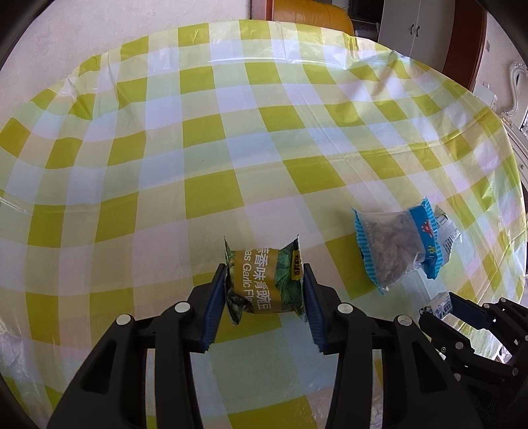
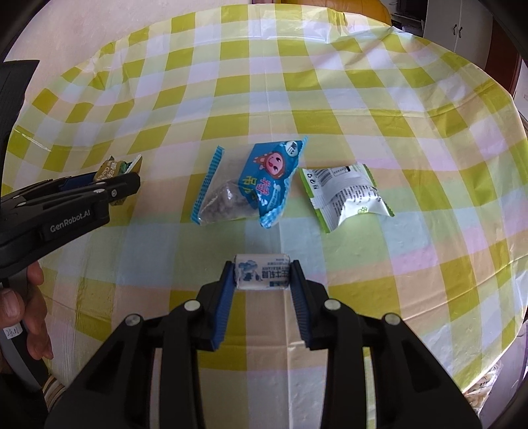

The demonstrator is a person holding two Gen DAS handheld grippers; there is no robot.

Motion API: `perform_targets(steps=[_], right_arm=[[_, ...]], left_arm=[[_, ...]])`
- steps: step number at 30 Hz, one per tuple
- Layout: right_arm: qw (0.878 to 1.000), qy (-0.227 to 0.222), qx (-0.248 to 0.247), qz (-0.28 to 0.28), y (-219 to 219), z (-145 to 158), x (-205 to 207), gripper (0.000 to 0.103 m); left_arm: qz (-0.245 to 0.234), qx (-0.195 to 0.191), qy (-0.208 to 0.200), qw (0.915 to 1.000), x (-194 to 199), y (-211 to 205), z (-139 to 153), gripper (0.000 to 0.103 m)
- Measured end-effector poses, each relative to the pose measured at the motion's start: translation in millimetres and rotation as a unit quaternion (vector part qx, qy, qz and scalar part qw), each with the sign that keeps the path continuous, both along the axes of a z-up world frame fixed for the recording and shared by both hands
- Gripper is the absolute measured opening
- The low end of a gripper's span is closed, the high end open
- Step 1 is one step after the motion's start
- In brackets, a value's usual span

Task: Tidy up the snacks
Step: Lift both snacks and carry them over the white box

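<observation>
My left gripper [image 1: 264,274] is shut on a green and gold pea snack packet [image 1: 264,282] and holds it just above the checked tablecloth; the packet also shows in the right wrist view [image 2: 119,167]. My right gripper [image 2: 262,272] is shut on a small white and blue wrapped candy [image 2: 262,273], which also shows in the left wrist view [image 1: 437,305]. A blue snack bag with a clear window [image 2: 250,188] lies on the table ahead of the right gripper, and a white and green packet [image 2: 343,196] lies to its right.
The round table [image 1: 198,132] wears a yellow-green checked cloth. An orange chair [image 1: 310,13] stands behind its far edge and a white cabinet [image 1: 415,29] at the back right. The person's hand [image 2: 19,307] holds the left gripper's handle.
</observation>
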State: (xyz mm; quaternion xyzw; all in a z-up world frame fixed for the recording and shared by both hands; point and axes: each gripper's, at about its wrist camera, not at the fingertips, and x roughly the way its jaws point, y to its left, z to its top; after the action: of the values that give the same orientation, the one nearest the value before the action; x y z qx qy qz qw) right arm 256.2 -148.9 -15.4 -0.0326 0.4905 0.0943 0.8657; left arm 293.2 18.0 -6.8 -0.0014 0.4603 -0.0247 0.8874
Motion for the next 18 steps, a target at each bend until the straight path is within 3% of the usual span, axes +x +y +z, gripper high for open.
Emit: perform_targets(steps=[4,10,18], right_arm=[[1.0,-0.003,0.003,-0.007,-12.3,7.4,-6.8,0.034],[0.999,-0.013,0.005,-0.034,-51.8,21.9,-18.9,0.034],[0.995,-0.024,0.003,-0.092,-134.8,38.9,-44.8,0.034]], left_arm=[[-0.013,-0.008,-0.01,0.9998,-15.4,-18.7,12.4,0.043],[-0.074,-0.021,-0.028,0.9967,-42.1,-72.4,31.9,0.043],[-0.167,-0.057,-0.027,0.9839,-69.1,-154.9,48.7,0.043]])
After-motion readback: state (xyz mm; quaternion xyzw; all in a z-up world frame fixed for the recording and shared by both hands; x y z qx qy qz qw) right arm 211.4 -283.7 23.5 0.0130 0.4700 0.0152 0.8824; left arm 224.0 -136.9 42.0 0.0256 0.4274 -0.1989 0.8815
